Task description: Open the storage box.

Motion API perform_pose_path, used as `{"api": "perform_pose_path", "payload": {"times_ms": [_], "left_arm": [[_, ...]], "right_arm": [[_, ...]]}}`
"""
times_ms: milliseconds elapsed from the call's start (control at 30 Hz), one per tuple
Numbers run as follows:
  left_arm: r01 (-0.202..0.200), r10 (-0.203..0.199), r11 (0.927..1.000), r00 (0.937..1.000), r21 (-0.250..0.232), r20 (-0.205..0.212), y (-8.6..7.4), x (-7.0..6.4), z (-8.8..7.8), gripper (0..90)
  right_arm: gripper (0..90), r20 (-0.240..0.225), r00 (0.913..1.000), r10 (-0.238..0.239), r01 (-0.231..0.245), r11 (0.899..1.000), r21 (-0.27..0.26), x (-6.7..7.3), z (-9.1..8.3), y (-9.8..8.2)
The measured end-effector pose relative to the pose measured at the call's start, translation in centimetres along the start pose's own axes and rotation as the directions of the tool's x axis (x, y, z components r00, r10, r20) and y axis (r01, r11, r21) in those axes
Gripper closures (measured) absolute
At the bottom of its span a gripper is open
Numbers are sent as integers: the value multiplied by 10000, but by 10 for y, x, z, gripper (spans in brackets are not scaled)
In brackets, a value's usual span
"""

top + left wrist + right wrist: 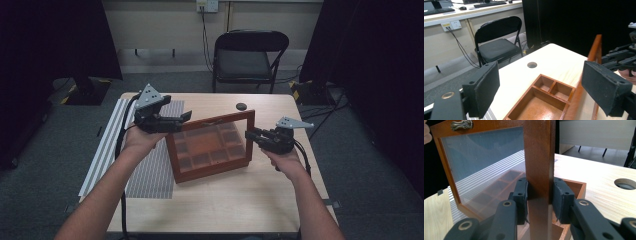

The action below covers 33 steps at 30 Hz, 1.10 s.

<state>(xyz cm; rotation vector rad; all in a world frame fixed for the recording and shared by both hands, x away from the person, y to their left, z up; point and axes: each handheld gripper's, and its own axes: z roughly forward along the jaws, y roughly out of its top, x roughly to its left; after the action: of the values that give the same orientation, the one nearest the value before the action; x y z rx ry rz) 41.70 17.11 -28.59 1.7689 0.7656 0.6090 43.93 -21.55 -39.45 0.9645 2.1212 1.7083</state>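
A reddish wooden box point(212, 162) with several compartments point(546, 92) sits on the table. Its glass-paned lid point(215, 125) is tilted up. My right gripper point(251, 135) is shut on the lid's wooden side rail point(539, 157), with both pads pressed against it. A brass latch point(461, 124) sits on the lid's far rail. My left gripper point(184, 118) hovers at the box's left, by the lid's raised corner, jaws wide open point(541, 75) with nothing between the pads. From the left gripper view the lid's edge point(595, 47) rises behind the right-hand pad, with the right gripper point(621, 56) beyond it.
A striped grey mat point(150, 170) and a white ribbed panel point(102, 150) lie left of the box. The table point(225, 205) has a round cable hole point(242, 106) near its far edge. A black folding chair point(248, 55) stands behind.
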Motion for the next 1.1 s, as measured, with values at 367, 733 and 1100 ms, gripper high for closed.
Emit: {"api": "perform_pose_path", "payload": {"times_ms": [367, 733, 1100], "left_arm": [[316, -317, 9993, 9995, -216, -26, -13, 1, -20, 137], [421, -427, 9989, 9987, -218, -295, -29, 8, -38, 135], [698, -698, 9976, 9969, -9, -365, -45, 11, -43, 135]], "right_arm": [[663, 5, 9987, -508, 508, 9986, -166, 12, -18, -7], [650, -57, 9945, -1050, 1049, 9944, -158, 24, -37, -17], [635, -119, 9885, -1508, 1505, 9883, -240, 33, -51, -30]]}}
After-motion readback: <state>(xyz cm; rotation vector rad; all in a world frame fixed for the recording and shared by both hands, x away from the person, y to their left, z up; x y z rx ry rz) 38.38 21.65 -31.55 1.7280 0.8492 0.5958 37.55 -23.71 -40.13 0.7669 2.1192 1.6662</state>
